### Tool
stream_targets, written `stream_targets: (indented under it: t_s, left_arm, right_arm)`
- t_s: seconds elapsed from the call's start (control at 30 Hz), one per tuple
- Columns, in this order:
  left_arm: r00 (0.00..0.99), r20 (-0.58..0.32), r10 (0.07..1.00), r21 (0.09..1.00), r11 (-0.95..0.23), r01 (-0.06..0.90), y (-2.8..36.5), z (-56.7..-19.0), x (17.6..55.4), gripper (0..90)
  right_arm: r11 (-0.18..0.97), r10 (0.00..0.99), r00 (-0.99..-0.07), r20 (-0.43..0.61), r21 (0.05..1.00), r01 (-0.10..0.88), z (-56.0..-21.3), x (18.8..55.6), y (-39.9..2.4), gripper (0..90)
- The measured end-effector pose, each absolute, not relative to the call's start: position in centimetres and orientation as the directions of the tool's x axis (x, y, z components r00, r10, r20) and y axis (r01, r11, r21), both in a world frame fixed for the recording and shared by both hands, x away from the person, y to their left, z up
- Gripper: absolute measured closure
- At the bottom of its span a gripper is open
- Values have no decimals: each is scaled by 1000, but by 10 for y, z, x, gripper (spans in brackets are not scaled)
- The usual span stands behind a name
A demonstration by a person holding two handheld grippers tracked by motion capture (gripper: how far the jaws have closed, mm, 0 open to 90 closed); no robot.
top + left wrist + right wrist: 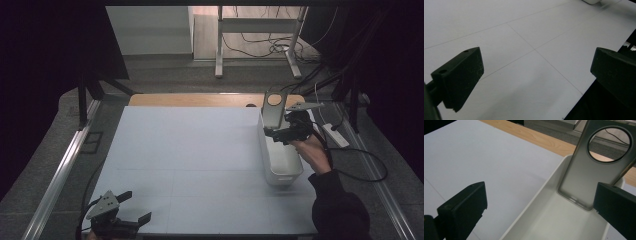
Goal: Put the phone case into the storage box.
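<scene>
Right claw (541, 202) jaws wide, empty, just before grey plastic phone case with round hole (596, 167), leaning upright in white rectangular plastic bin (544, 192); left claw (536, 77) wide too.

No legible txt or labels (nothing readable anywhere).

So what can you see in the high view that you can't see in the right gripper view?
The high view takes in the left gripper resting open at the mat's near edge, the person's right hand, the grey floor and a tangle of cables beyond. The right gripper view has the phone case's bottom edge standing inside the bin. Both have the white bin, the grey phone case leaning at its far end, the white mat and the open right gripper.
</scene>
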State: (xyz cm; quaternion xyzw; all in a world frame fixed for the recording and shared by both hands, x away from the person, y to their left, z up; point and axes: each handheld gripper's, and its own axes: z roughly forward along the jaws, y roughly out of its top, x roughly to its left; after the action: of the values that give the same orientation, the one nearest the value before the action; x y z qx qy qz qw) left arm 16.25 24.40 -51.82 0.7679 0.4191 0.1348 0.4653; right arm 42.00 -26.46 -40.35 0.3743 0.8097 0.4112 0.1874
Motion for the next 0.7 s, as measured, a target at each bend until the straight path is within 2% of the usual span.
stream_targets:
  t_s: [0.37, 0.7]
  left_arm:
    - [591, -182, 786, 819, -211, 533, 243, -518, 163, 0]
    - [582, -176, 794, 813, -216, 541, 242, -518, 164, 0]
  right_arm:
    - [370, 745, -666, 41, 806, 463, -406, 398, -262, 0]
    - [390, 742, -670, 21, 800, 457, -407, 386, -260, 0]
